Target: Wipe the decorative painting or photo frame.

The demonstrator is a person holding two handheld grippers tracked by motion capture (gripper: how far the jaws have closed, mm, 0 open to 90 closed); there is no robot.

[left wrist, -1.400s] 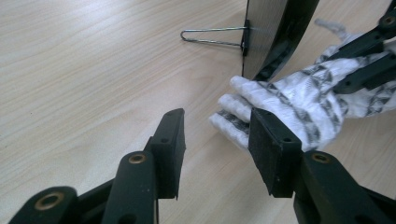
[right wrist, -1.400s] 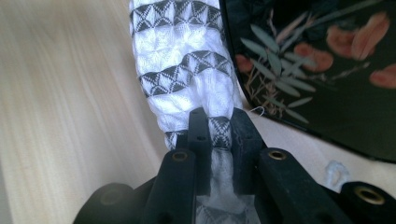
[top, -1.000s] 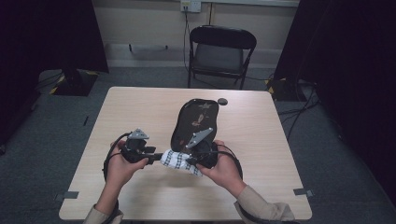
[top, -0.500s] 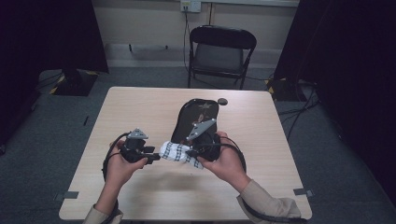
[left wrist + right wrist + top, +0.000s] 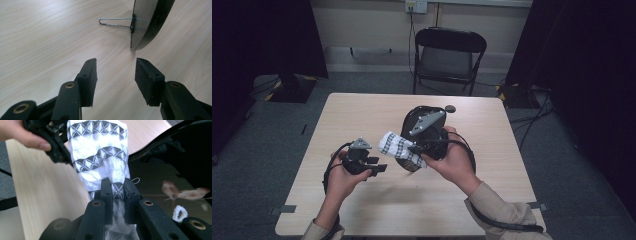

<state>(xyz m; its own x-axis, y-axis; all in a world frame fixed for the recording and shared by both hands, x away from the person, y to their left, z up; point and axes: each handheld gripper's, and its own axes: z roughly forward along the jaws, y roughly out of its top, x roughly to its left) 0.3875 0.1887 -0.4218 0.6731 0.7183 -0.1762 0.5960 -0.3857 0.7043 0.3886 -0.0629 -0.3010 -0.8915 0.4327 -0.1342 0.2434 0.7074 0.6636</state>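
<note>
The right tool [image 5: 117, 188] clamps a patterned white cloth [image 5: 398, 148] at frame centre, its length running left toward the left tool [image 5: 374, 164], jaws apart and empty. Behind, a black tray [image 5: 412, 118] stands tilted on the bench [image 5: 362, 110].

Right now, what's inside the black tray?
In the right gripper view, the black tray holds a small white ring-shaped item and blurred pale shapes, possibly reflections. The patterned cloth and right gripper cover its near part.

Bare tabletop [image 5: 362, 115] at left (black tray [image 5: 412, 120] and cloth [image 5: 398, 146] mid-table).
</note>
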